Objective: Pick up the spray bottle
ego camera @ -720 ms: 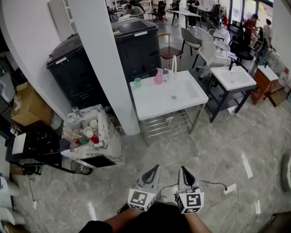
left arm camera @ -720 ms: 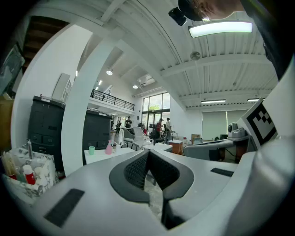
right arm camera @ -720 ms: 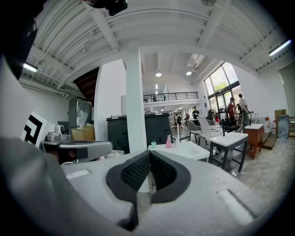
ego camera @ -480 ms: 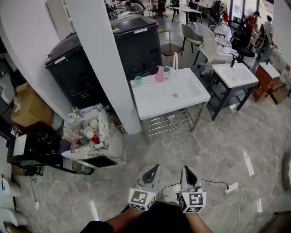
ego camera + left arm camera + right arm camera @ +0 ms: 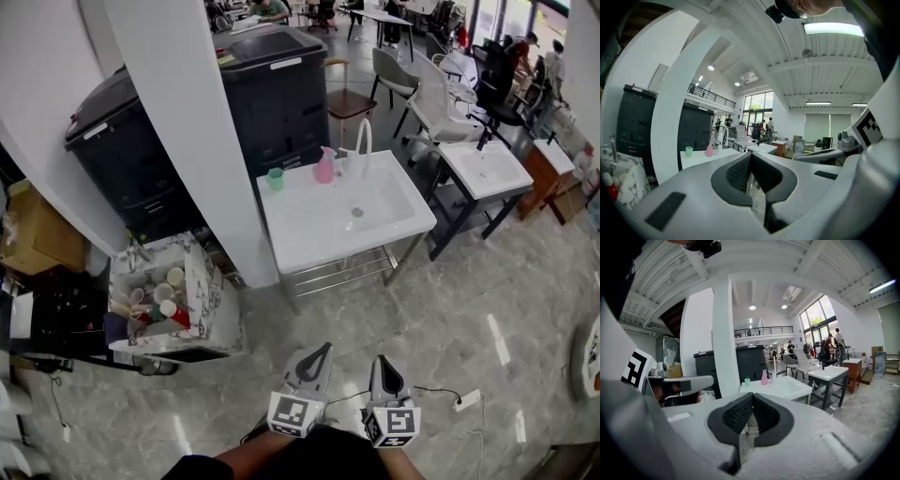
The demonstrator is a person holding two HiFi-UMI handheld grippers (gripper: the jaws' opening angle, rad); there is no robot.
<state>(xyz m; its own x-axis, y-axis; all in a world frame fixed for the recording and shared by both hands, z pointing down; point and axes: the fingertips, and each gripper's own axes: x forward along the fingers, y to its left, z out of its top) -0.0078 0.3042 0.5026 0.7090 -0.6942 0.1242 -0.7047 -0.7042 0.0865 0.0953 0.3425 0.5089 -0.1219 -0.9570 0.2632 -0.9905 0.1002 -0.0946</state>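
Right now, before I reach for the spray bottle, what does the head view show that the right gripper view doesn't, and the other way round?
Only the head view: the power strip on the floor and the drain in the basin. Only the right gripper view: the ceiling lights and the balcony railing. Both: the pink spray bottle and the green cup, standing apart along the back edge of the white sink, and the right gripper, jaws together with nothing between them.
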